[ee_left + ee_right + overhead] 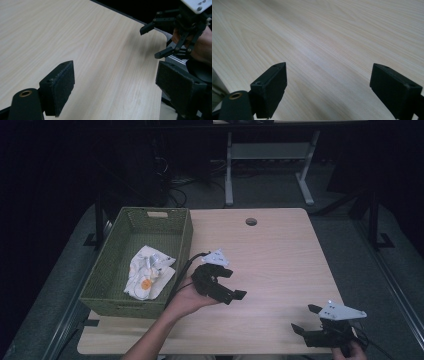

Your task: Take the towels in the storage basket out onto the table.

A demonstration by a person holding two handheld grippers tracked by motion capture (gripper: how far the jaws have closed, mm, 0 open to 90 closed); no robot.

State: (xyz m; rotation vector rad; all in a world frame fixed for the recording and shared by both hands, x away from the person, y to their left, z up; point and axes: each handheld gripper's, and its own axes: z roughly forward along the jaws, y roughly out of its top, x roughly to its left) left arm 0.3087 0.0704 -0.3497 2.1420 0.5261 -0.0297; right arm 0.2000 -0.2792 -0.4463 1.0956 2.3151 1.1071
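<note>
- The crumpled white cloth with orange and grey print (149, 274) lies inside the green woven rectangular basket (109, 254), toward its near right part, resting on the basket floor.
- The basket sits at the left edge of the light wooden table (280, 255), partly overhanging it.
- The left gripper (235, 292), black with a grey three-cornered plate, is held over the table just to the right of the basket, well apart from the cloth; its fingers (61, 85) stand wide apart with only bare table between them, holding nothing.
- The right gripper (306, 318) is near the front right corner of the table, low over the surface; its fingers (274, 85) are also spread wide and empty.
- In the left gripper view the right gripper (156, 40) appears at the upper right, by the table edge, fingers apart.
- A round cable hole (251, 221) sits near the far edge of the table.
</note>
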